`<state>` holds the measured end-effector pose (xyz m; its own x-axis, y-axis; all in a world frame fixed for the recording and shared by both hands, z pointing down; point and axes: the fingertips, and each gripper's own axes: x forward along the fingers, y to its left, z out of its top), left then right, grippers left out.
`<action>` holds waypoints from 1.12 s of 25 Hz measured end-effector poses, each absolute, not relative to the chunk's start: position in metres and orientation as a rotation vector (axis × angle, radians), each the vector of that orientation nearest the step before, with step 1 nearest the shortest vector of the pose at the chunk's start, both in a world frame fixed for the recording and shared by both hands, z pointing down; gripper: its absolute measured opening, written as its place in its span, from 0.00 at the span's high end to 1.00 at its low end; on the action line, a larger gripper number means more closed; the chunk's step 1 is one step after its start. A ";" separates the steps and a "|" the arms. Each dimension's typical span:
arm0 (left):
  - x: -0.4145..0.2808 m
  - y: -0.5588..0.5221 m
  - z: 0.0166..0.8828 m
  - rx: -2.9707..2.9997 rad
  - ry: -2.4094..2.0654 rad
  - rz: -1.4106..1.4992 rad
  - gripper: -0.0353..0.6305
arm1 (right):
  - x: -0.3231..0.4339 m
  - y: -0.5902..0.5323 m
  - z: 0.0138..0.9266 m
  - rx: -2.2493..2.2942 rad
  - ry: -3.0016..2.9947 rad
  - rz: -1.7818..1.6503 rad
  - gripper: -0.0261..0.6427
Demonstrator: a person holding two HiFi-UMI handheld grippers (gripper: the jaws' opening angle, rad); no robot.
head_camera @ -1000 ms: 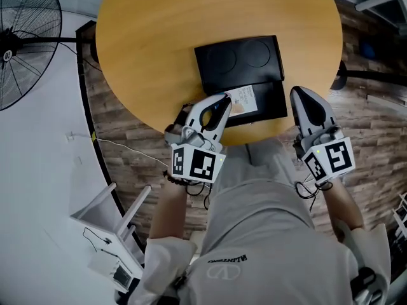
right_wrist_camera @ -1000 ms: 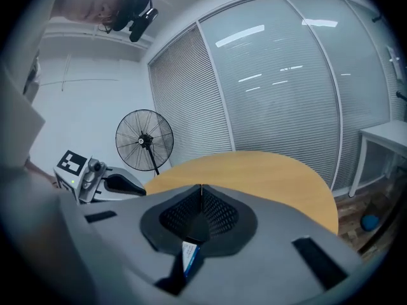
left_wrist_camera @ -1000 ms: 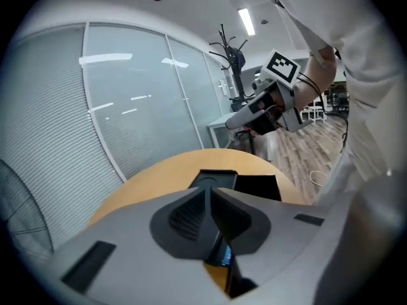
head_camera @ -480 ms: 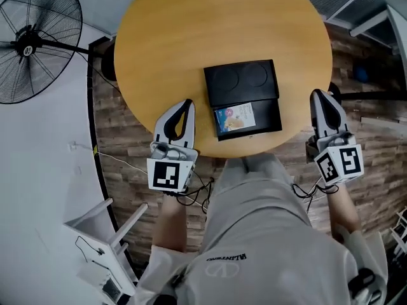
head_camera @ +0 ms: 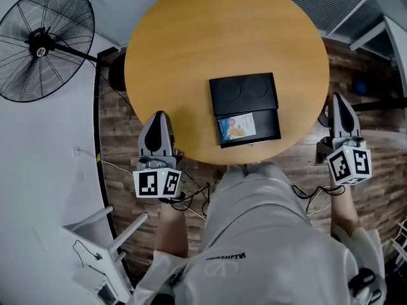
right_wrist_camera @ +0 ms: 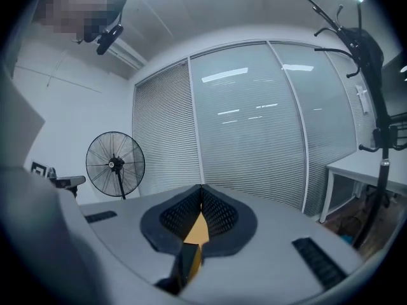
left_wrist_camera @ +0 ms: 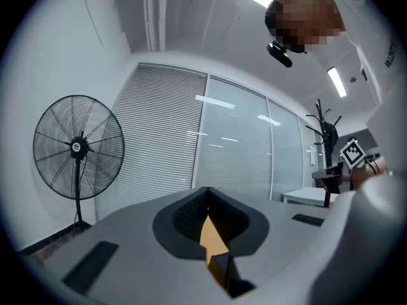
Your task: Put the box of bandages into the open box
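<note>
Box of bandages (head_camera: 237, 126): small flat carton, face up, pale blue along the left edge, whitish elsewhere, with a yellow-orange picture in the middle; print too small to read. Lying inside the open box (head_camera: 268, 125), in the near half, close against the left wall, bare black bottom showing to the right. Far half of the open box: black lid (head_camera: 244, 93), folded back flat, two round hollows side by side. Round orange-brown tabletop (head_camera: 191, 49) beneath, open box near the front rim, right of centre. Left tool (head_camera: 157, 115): jaws pressed together, nothing between, over the tabletop's near left rim, well apart from the box of bandages. Right tool (head_camera: 337, 98): jaws likewise closed and empty, just off the tabletop's right rim, above wood-patterned floor (head_camera: 121, 126). Black pedestal fan (head_camera: 41, 43) at far left.
</note>
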<state>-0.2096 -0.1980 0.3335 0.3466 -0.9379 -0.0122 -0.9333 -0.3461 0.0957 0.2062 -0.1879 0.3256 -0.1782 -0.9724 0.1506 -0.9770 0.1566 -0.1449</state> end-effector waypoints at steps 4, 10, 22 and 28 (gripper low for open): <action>-0.226 -0.201 0.326 2.461 -1.774 -0.182 0.94 | 0.208 -0.188 0.324 2.013 -2.363 0.315 0.94; -0.216 -0.197 0.320 2.540 -1.793 -0.095 0.94 | 0.211 -0.186 0.326 2.018 -2.357 0.353 0.94; -0.211 -0.193 0.321 2.545 -1.766 -0.114 0.94 | 0.208 -0.182 0.326 1.997 -2.364 0.346 0.94; -0.212 -0.193 0.323 2.535 -1.755 -0.115 0.94 | 0.207 -0.182 0.327 1.991 -2.370 0.346 0.94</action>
